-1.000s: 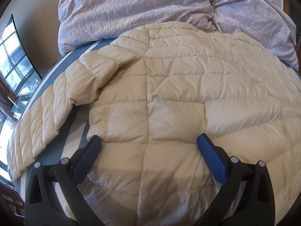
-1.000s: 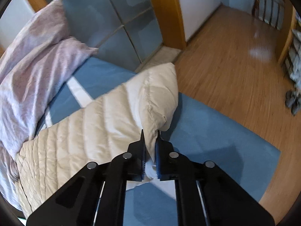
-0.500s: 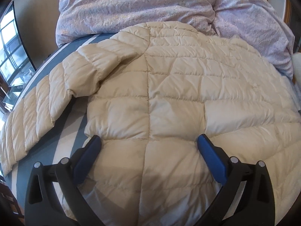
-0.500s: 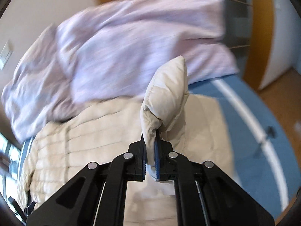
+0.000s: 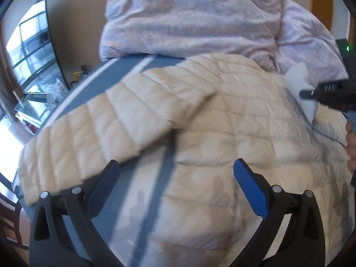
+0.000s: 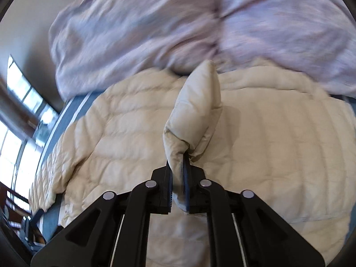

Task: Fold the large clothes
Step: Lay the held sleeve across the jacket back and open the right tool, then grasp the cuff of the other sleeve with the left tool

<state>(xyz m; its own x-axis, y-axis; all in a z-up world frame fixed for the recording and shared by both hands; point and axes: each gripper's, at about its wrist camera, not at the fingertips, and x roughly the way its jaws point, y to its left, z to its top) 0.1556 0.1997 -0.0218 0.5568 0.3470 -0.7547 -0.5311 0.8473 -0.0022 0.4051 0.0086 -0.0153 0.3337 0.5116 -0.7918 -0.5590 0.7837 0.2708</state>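
A cream quilted down jacket [image 5: 222, 146] lies spread back-up on the blue striped bed [image 5: 133, 66]; it also shows in the right wrist view [image 6: 278, 146]. Its left sleeve [image 5: 93, 133] stretches out to the left. My left gripper [image 5: 175, 169] is open and empty, just above the jacket's lower left part. My right gripper [image 6: 178, 173] is shut on the cuff of the right sleeve [image 6: 198, 106] and holds it up over the jacket's back. The right gripper also shows at the right edge of the left wrist view [image 5: 329, 93].
A crumpled lilac duvet [image 5: 200, 22] is piled at the head of the bed, behind the jacket; it also shows in the right wrist view [image 6: 178, 22]. Windows [image 5: 29, 51] stand to the left. The bed's left edge [image 5: 20, 200] drops to the floor.
My right gripper has swung the sleeve cuff from the bed's right side inward over the jacket's back. My left gripper has shifted left, toward the left sleeve.
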